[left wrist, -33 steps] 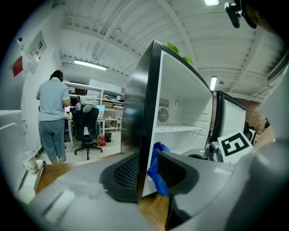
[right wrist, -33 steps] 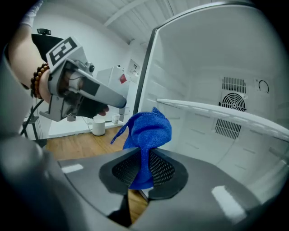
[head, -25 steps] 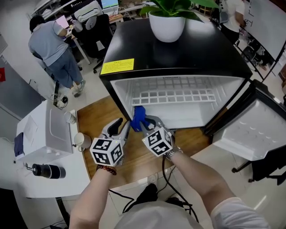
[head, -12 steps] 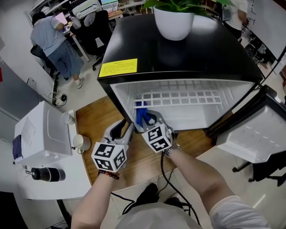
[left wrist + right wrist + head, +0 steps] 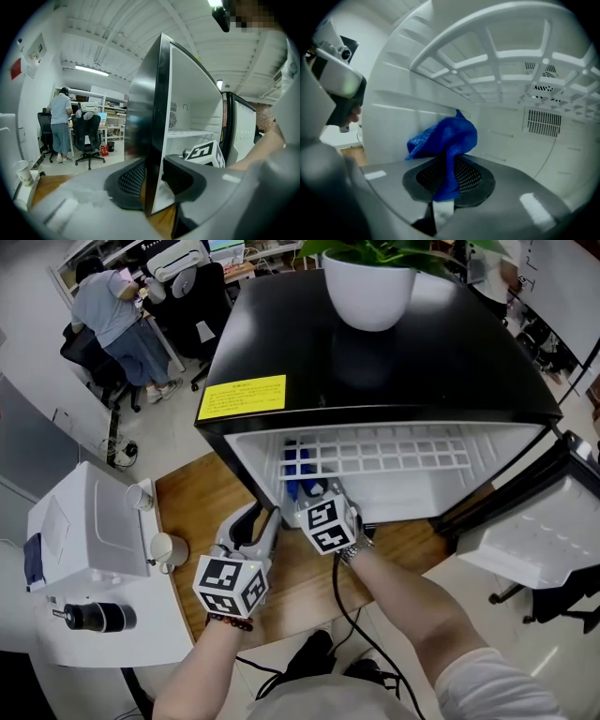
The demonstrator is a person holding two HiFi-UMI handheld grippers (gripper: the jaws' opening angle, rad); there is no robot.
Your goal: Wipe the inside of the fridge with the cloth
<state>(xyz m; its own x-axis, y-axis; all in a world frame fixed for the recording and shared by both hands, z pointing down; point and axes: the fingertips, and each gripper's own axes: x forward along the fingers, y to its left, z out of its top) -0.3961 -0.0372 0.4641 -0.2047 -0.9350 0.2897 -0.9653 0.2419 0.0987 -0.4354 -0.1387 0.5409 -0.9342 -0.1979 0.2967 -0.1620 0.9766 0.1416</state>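
Observation:
The black fridge (image 5: 375, 352) stands open, its white inside facing me. My right gripper (image 5: 314, 495) reaches into the left part of the opening, under the white grid shelf (image 5: 375, 451). It is shut on the blue cloth (image 5: 298, 465), which bunches up above the pads (image 5: 445, 138) close to the fridge's left inner wall (image 5: 393, 126). My left gripper (image 5: 255, 518) sits at the fridge's front left corner. In the left gripper view its jaws (image 5: 153, 180) clamp the front edge of the fridge's left side wall (image 5: 150, 117).
A white potted plant (image 5: 375, 287) stands on the fridge top. The open fridge door (image 5: 534, 531) hangs at the right. A white appliance (image 5: 89, 521) and cups (image 5: 169, 547) stand at the left. A person (image 5: 117, 315) works at a desk behind.
My right gripper has carried the blue cloth from the front of the opening deeper into the fridge, under the grid shelf. The left gripper has stayed at the corner.

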